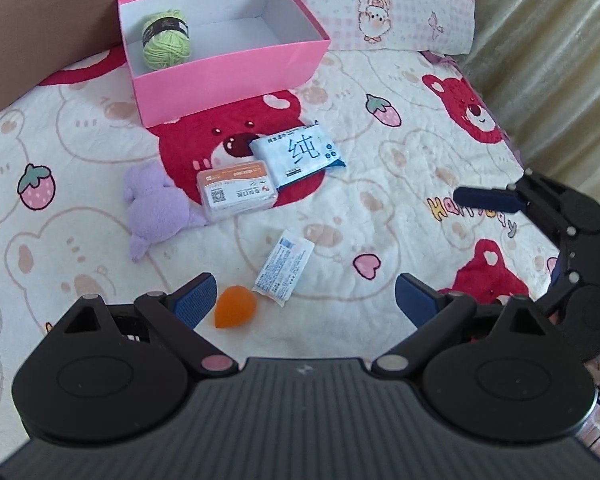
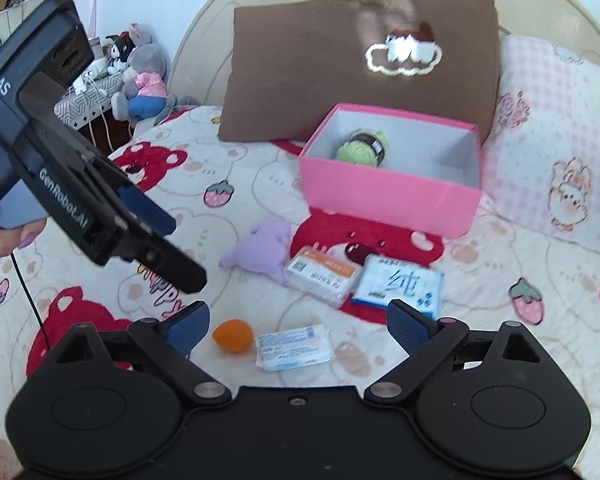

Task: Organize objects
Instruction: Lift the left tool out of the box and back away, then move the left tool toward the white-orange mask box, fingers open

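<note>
A pink open box point(image 1: 236, 76) point(image 2: 388, 200) stands on the bed with a green yarn ball point(image 1: 167, 40) point(image 2: 362, 148) inside. In front of it lie a purple plush point(image 1: 156, 208) point(image 2: 260, 250), a clear orange-labelled case point(image 1: 238, 190) point(image 2: 320, 276), a blue wipes pack point(image 1: 300, 154) point(image 2: 400, 286), a small white packet point(image 1: 284, 266) point(image 2: 294, 346) and an orange sponge point(image 1: 235, 306) point(image 2: 233, 335). My left gripper point(image 1: 304, 300) point(image 2: 172, 240) is open and empty just above the sponge and packet. My right gripper point(image 2: 298, 328) is open and empty over the packet.
The bed has a bear-print quilt point(image 1: 380, 208). A brown cushion point(image 2: 360, 60) and a pink checked pillow point(image 2: 556, 140) lean at the headboard behind the box. Plush toys point(image 2: 140, 76) sit on a side table at the left. A curtain point(image 1: 548, 60) hangs to the right.
</note>
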Action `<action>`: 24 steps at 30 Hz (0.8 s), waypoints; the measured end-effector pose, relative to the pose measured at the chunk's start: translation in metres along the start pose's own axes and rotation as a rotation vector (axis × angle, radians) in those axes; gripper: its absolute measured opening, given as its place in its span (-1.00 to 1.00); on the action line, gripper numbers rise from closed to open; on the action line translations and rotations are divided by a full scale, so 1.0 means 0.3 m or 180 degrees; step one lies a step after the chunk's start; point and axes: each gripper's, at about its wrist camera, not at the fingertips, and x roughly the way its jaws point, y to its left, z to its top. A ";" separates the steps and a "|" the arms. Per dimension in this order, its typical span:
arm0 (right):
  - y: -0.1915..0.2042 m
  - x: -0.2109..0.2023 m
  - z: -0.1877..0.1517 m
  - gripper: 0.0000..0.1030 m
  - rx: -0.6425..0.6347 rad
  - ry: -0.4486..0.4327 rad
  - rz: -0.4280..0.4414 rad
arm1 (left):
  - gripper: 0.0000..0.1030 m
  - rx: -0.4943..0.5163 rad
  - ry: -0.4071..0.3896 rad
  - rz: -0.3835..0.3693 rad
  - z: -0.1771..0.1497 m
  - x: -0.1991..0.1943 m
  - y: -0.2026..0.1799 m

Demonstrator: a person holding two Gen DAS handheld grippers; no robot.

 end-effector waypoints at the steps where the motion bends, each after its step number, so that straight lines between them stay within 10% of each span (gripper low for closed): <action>1: 0.009 0.009 -0.005 0.88 -0.0034 0.0000 -0.0028 | 0.88 0.0009 -0.0016 0.0009 -0.006 0.004 0.006; 24: 0.038 0.158 -0.031 0.88 -0.0042 0.0352 -0.0222 | 0.88 -0.0186 -0.0114 0.0180 -0.125 0.104 0.130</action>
